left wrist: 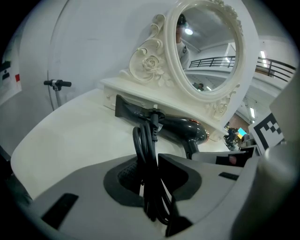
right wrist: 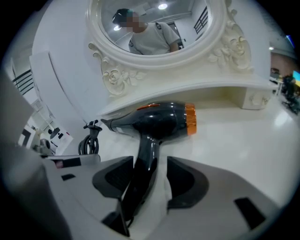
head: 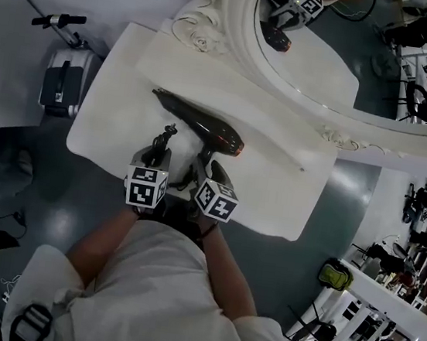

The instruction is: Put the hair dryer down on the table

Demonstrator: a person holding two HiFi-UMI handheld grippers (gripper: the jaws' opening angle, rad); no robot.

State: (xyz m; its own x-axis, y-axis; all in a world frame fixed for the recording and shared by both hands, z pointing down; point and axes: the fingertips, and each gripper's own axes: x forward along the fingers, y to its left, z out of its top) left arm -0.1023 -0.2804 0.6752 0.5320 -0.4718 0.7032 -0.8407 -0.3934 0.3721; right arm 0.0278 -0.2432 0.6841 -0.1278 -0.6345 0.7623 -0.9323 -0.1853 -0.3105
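Well, the black hair dryer [head: 204, 125] rests mid-frame on the white dressing table [head: 119, 114], below the oval mirror [head: 314, 54]. The left gripper [left wrist: 151, 176] pinches its coiled cord [left wrist: 145, 140]. The right gripper [right wrist: 151, 176] has its jaws apart around the handle [right wrist: 146, 154].

I count two grippers: one left gripper [left wrist: 150, 173] and one right gripper [right wrist: 150, 180]. Each of them carries one marker cube, so there are two: the left cube [head: 146, 186] and the right cube [head: 216, 200]. There is one hair dryer [head: 204, 124], just ahead of the right gripper. There is one cord bundle [left wrist: 147, 154], black, between the left gripper's jaws. There is one table [head: 113, 106], white, under both grippers. There is one mirror [head: 345, 58], oval, beyond both grippers. One grey box with a handlebar [head: 60, 79] stands well to the left of the left gripper. One person [head: 158, 291] is behind the grippers.
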